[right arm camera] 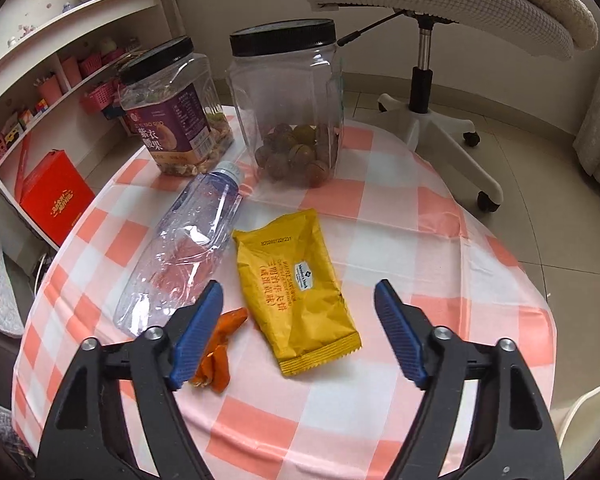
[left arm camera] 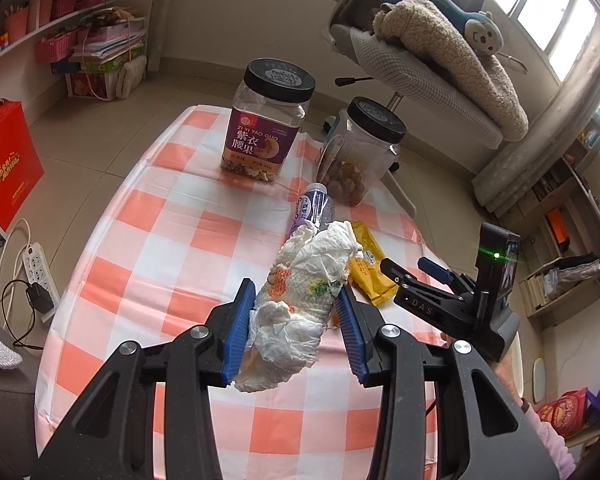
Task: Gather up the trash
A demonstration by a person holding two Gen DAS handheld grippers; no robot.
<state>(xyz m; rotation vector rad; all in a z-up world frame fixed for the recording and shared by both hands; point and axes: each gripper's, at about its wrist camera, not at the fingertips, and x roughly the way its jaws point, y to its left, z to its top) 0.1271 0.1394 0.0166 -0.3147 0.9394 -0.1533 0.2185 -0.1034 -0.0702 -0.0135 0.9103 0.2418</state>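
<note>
Where the checked tablecloth covers the table, two clear plastic jars with black lids are seen standing upright at its far side. One jar, unlabelled, is filled only at the bottom with round brown nuts. The second jar bears a purple label and holds a shallow layer of pale nuts. One empty plastic bottle is laid on its side just in front of the labelled jar, cap toward the jars. One yellow snack wrapper is laid flat beside the bottle, nearer the table's middle. One small heap of orange peel is noted near the wrapper's near corner, partly hidden by a blue pad.

One wad of crumpled white tissue, with orange and green print, is clamped between the pads of the left gripper and held above the cloth. The right gripper is spread wide over the wrapper and peel, nothing pressed between its pads.
</note>
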